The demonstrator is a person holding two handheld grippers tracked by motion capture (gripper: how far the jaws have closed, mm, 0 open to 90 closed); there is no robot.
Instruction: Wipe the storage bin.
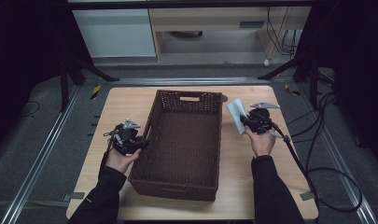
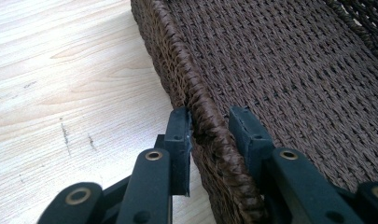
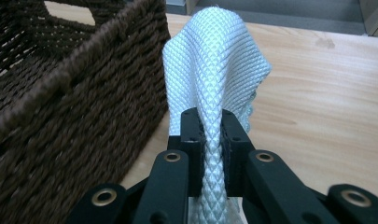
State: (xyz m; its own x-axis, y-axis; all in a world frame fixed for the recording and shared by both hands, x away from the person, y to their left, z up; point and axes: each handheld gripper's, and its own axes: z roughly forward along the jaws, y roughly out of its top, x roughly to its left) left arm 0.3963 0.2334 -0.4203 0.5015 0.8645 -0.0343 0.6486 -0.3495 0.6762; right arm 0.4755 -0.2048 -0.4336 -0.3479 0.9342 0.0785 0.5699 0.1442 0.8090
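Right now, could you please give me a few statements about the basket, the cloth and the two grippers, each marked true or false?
1. The right gripper is shut on the white cloth. True.
2. The cloth lies inside the wicker basket. False: it is held outside, beside the basket's right wall.
3. The left gripper straddles the basket's rim. True.
4. The basket holds several items. False: nothing is seen in it.
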